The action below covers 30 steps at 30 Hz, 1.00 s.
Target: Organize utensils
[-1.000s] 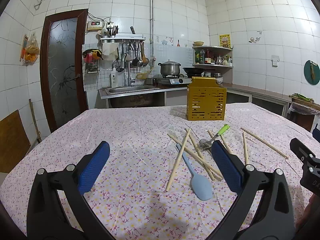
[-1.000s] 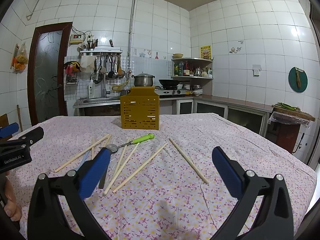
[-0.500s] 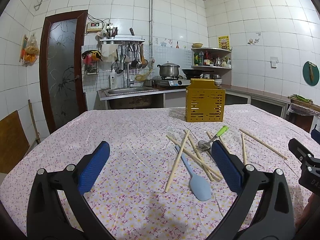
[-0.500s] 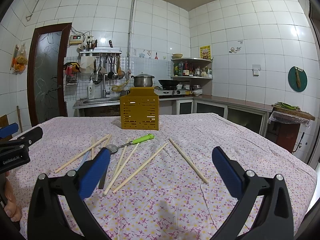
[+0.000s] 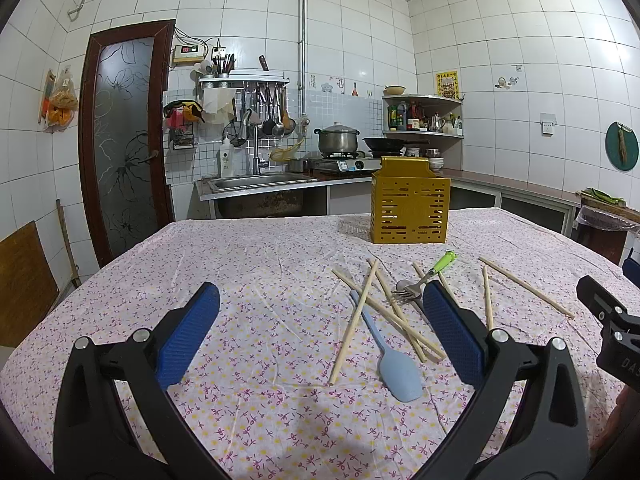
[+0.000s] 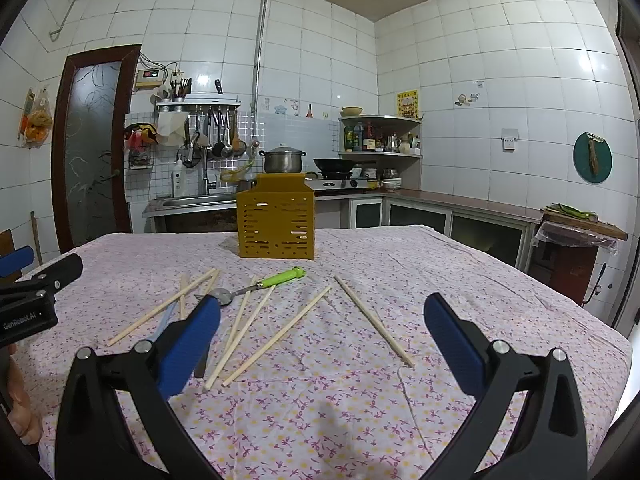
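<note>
A yellow slotted utensil holder (image 5: 410,210) (image 6: 276,220) stands upright mid-table. In front of it lie several wooden chopsticks (image 5: 360,312) (image 6: 372,320), a fork with a green handle (image 5: 430,276) (image 6: 280,278) and a pale blue spatula (image 5: 394,364). My left gripper (image 5: 320,300) hovers open over the cloth, left of the spatula, holding nothing. My right gripper (image 6: 322,308) is open too, above the chopsticks at the pile's right side. Its left finger (image 6: 192,340) hides part of the spatula (image 6: 166,318). Each gripper shows at the edge of the other's view (image 5: 612,280) (image 6: 48,262).
The table wears a floral cloth (image 5: 260,264) and its right edge (image 6: 600,332) drops off near a dark cabinet. Behind stand a sink counter (image 5: 256,184), a stove with a pot (image 5: 338,142) and a brown door (image 5: 120,136). A hand shows at the lower left (image 6: 20,408).
The left wrist view has drifted very slightly. Nothing on the table has moved and both grippers stay open.
</note>
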Available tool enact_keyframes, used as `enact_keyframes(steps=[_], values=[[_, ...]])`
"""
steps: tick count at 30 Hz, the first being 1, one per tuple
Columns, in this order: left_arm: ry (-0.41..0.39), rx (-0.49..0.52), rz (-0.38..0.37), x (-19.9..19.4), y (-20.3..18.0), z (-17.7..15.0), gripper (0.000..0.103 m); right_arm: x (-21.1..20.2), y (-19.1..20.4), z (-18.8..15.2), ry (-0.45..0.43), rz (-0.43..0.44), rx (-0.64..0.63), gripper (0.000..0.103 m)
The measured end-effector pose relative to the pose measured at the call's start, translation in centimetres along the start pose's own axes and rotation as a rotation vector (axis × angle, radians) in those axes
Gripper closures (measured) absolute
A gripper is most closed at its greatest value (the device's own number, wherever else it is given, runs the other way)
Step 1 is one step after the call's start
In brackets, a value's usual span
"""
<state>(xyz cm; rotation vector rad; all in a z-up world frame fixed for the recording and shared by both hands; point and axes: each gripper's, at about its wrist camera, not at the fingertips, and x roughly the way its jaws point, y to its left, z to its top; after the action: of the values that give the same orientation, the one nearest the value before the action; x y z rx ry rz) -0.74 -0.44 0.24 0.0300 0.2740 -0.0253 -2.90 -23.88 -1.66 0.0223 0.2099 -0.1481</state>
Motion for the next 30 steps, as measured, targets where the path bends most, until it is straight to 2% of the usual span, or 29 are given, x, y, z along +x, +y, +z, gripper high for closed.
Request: enact_keyframes(steps=[30], values=[[0.001, -0.002, 0.0, 0.11, 0.23, 0.0, 0.005, 0.17, -0.09, -0.21, 0.002, -0.005, 0.0, 0.004]])
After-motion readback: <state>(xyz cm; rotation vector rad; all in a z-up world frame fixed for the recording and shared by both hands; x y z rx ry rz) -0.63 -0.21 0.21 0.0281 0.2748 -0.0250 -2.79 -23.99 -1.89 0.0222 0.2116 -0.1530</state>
